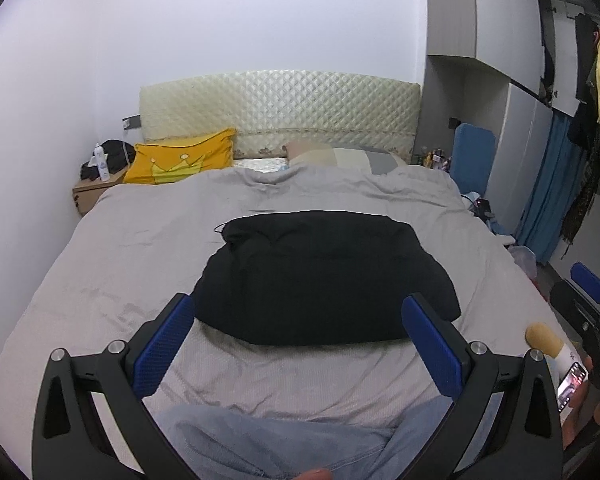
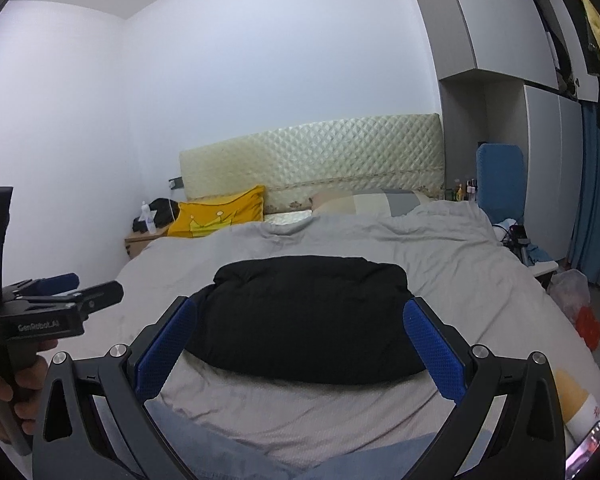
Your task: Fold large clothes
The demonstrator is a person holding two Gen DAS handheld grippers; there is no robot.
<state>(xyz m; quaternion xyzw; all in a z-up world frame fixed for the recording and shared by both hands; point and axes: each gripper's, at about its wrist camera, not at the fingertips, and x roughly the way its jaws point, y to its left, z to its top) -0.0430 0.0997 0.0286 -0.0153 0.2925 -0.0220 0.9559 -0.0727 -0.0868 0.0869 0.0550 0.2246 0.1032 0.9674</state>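
Note:
A black garment lies folded into a thick rectangular bundle in the middle of the grey bed cover; the right wrist view shows the same black garment. My left gripper hovers open above its near edge, touching nothing. My right gripper is open too, held above the near side of the bundle with nothing between its blue pads. The right gripper also shows at the right edge of the left wrist view, and the left gripper at the left of the right wrist view, held by a hand.
A light blue garment lies on the near edge of the bed. A yellow pillow and a patchwork pillow sit by the quilted headboard. A phone and a cream bottle lie at the bed's right edge. Wardrobe and hanging clothes stand right.

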